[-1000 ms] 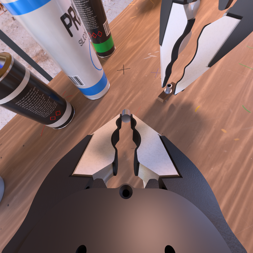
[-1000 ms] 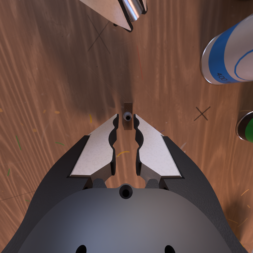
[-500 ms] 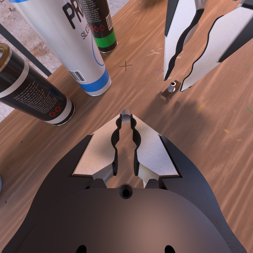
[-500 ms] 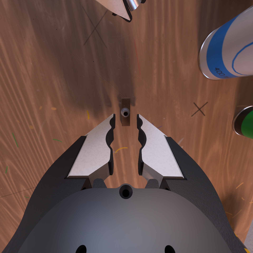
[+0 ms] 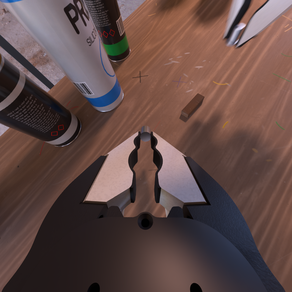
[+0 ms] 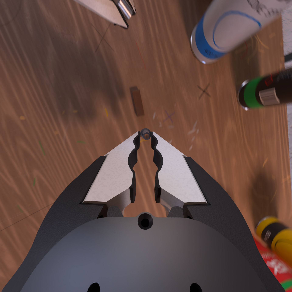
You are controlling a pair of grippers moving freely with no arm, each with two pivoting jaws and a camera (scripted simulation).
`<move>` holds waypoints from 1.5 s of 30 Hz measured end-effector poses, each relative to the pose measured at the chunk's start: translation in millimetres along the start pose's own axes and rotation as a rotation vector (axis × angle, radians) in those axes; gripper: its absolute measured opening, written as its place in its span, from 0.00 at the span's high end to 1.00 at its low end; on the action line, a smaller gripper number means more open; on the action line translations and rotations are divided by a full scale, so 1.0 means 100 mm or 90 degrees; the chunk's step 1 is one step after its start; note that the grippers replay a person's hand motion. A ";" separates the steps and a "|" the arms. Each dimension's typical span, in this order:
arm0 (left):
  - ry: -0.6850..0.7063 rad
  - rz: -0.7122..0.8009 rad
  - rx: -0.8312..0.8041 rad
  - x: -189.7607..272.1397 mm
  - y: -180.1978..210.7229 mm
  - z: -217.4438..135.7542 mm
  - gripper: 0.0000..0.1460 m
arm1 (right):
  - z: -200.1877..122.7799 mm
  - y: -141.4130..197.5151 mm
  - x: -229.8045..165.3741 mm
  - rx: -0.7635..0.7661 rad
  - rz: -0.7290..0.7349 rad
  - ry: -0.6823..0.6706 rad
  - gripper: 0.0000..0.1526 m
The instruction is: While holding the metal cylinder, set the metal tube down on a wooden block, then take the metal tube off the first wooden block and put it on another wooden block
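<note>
My left gripper (image 5: 145,134) is shut on the short solid metal cylinder (image 5: 145,137) and holds it above the wooden table. My right gripper (image 6: 145,134) is shut on the small hollow metal tube (image 6: 146,135), held upright in the air. In the left wrist view the right gripper (image 5: 232,41) is blurred at the top right, with the tube (image 5: 236,31) between its fingers. One dark wooden block (image 5: 192,107) lies bare on the table; it also shows in the right wrist view (image 6: 137,101), ahead of and below the tube. The left gripper (image 6: 126,17) shows at that view's top.
A white can with a blue band (image 5: 101,94), a black can with a green band (image 5: 117,47) and a black can with white bands (image 5: 47,123) stand along the table's left edge. A red can with a yellow cap (image 6: 276,244) is near my right gripper.
My right gripper, open around the tube standing on the block, has shut on it and lifted it up and away. The block is now bare. My left gripper still holds the cylinder.
</note>
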State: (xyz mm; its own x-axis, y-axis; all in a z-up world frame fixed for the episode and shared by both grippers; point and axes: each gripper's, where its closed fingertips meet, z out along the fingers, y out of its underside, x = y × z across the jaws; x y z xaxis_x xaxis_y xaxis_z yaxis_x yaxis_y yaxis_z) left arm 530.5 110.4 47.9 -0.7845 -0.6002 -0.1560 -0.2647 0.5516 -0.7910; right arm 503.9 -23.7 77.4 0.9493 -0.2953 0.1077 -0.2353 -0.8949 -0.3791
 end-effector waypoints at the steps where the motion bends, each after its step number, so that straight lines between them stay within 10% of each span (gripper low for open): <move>1: 0.001 0.000 0.002 0.01 -0.01 0.00 0.92 | -0.12 0.11 -0.03 0.006 0.021 0.012 0.92; 9: 0.003 0.018 0.002 0.08 -0.02 0.00 0.92 | -0.20 1.21 -0.82 -0.041 0.135 -0.004 0.92; 18: -0.005 0.031 -0.013 0.08 0.04 0.02 0.92 | 0.01 1.37 -1.17 -0.033 0.146 -0.036 0.83; 28: -0.008 0.023 -0.013 0.04 0.03 0.02 0.92 | -0.31 0.46 -0.37 0.071 0.085 0.012 0.78; 34: -0.013 0.015 -0.023 -0.01 0.07 0.03 0.92 | 0.25 -0.22 -0.07 0.013 -0.020 -0.051 0.78; 45: -0.007 -0.075 -0.027 -0.18 0.12 -0.01 0.92 | 0.65 -0.41 0.13 -0.032 -0.026 0.013 0.93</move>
State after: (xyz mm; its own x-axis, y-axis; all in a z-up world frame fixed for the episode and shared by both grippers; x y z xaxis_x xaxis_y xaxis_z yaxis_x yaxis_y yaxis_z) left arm 540.5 128.4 42.1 -0.7400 -0.6690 -0.0698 -0.3787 0.5001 -0.7788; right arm 540.0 31.1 34.7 0.9541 -0.2640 0.1415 -0.2066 -0.9219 -0.3277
